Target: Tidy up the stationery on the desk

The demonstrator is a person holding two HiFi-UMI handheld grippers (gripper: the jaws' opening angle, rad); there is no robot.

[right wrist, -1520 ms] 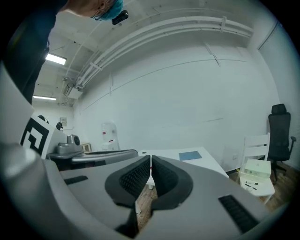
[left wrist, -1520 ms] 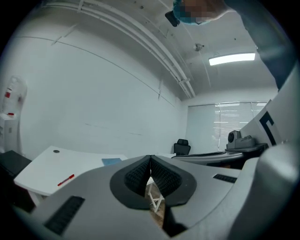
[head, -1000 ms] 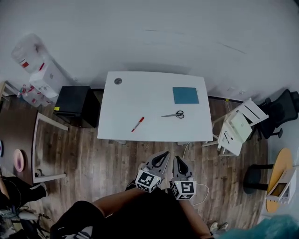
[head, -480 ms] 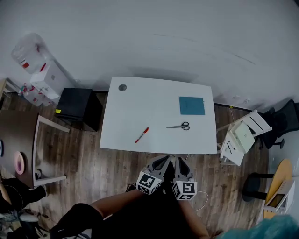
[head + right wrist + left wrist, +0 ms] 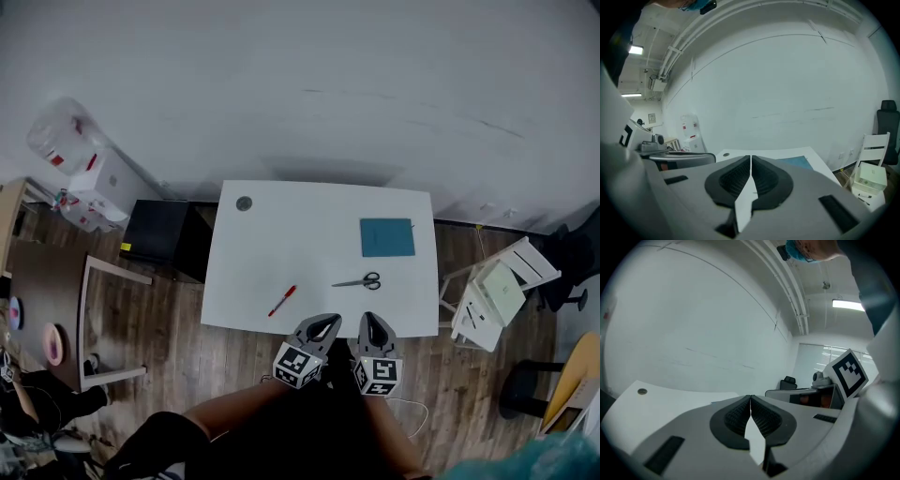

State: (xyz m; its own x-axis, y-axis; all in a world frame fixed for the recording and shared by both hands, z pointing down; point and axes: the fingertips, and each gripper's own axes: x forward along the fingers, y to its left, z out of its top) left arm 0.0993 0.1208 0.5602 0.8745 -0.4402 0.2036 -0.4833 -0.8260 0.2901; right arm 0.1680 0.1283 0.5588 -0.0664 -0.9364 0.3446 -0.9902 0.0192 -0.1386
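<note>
Approach step. Left gripper (image 5: pixel 325 322) and right gripper (image 5: pixel 375 321), jaws pressed together and empty, at the bench's (image 5: pixel 309 220) 6 o'clock edge. Next move likely: spread jaws over the red pen (image 5: pixel 282 301), 7 o'clock.

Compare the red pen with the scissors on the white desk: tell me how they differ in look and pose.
The red pen is one slim red stick; the scissors have pale blades and dark loop handles. The red pen lies slanted on the left part of the white desk, near its front edge; the scissors lie almost level, further right, handles to the right. Both lie flat on it, apart from each other.
</note>
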